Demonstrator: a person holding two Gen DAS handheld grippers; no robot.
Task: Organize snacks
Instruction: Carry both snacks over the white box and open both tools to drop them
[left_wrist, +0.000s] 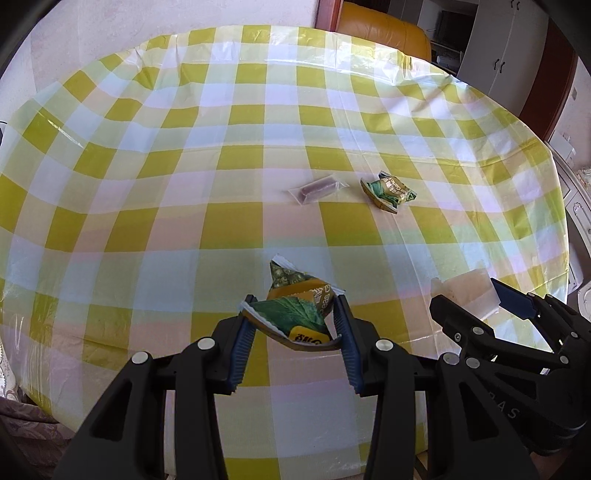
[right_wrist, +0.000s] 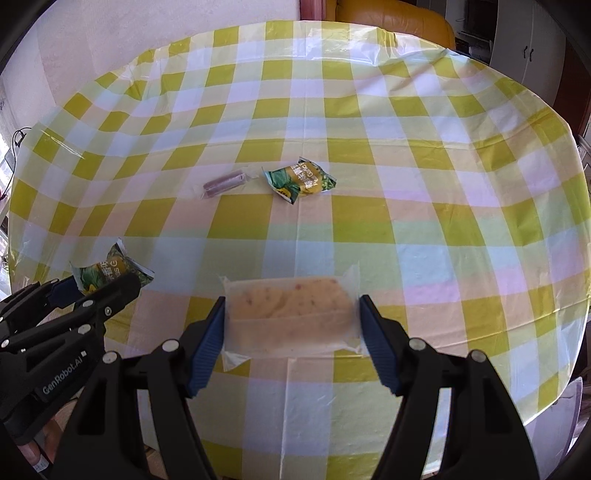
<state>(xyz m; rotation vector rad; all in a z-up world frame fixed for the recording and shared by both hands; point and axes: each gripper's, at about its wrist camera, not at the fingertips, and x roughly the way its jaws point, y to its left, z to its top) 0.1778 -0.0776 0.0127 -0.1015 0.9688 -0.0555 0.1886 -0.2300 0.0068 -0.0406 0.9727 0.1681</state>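
Left gripper (left_wrist: 293, 325) closed on a crumpled green pea packet (left_wrist: 295, 314), blue pads pressing its two sides, packet lifted off the tabletop (left_wrist: 147, 184) and pointing away from the camera. Right gripper (right_wrist: 291, 328) clamped on a pale cake (right_wrist: 290, 310) in a clear wrapper, pads flat against both short ends, jaws fairly wide to span it, wrapper flaps sticking out at the corners; held level above the yellow-and-white checked cloth. In the left wrist view, right gripper low at the right edge, a corner of the pale cake showing between its fingers. In the right wrist view, left gripper at the lower left, pea packet sticking up beyond its tips, a fingertip (right_wrist: 31, 458) of the person visible under the handle. On the tabletop further out, two more snacks: a purple bar (left_wrist: 318, 189) in a clear wrapper, and just to its right a second green packet (left_wrist: 388, 192), near each other but not touching. Both well apart from the held snacks. Beyond the far edge of the tabletop, an orange chair (left_wrist: 380, 31) back; white cabinets (left_wrist: 498, 48) at upper right.
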